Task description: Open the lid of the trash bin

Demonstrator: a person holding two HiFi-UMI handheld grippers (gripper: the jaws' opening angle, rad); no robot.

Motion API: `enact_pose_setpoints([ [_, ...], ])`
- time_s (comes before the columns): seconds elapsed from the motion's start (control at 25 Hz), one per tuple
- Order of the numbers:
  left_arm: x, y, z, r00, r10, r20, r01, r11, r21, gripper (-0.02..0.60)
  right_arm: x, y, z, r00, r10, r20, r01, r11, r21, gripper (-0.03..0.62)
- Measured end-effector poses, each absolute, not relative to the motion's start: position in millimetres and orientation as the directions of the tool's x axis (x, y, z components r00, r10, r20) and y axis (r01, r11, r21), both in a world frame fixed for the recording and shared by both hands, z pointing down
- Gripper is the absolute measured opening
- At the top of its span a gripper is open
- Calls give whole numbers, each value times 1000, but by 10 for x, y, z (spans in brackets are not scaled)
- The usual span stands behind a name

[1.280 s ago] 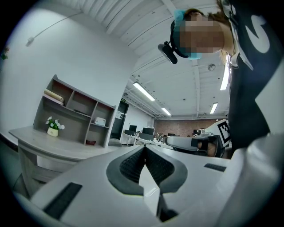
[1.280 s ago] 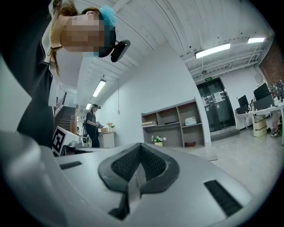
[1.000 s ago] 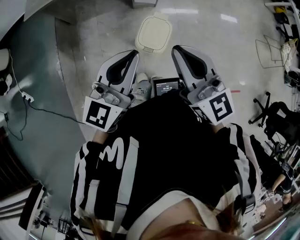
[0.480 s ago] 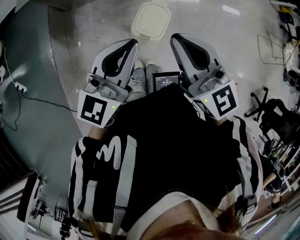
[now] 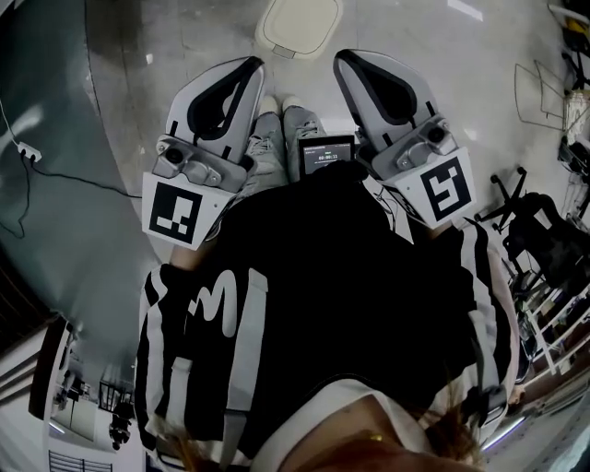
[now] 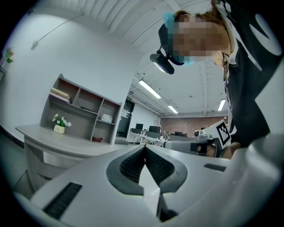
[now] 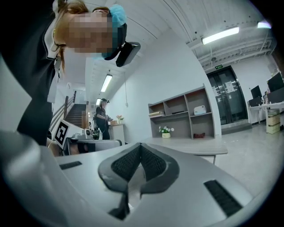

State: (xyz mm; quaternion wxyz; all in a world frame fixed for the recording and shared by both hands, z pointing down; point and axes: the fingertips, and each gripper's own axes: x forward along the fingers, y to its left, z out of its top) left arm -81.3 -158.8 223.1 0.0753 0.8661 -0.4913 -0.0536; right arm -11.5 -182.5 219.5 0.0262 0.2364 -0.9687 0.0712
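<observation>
drifting upward in the head view since a second ago: trash bin [image 5: 297, 25], sitting on the floor, lid shut. hovering near it, left gripper [image 5: 251, 66] and right gripper [image 5: 343, 59], both pressing jaws together on nothing.

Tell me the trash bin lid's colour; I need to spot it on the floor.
The trash bin lid is cream, clearest in the head view.
</observation>
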Motion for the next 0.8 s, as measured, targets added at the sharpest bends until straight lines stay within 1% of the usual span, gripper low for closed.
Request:
enact_pose_setpoints([
  [0.48, -954, -1738, 2612, 446, -895, 17, -882, -437, 178, 5, -310, -1971, 2730, -920, -364, 147, -385, 909, -157, 5],
  [0.8, -1023, -1832, 2841, 431, -902, 34, -889, -419, 183, 5, -401, -2130, 3059, -925, -337, 175, -366, 915, -170, 5],
])
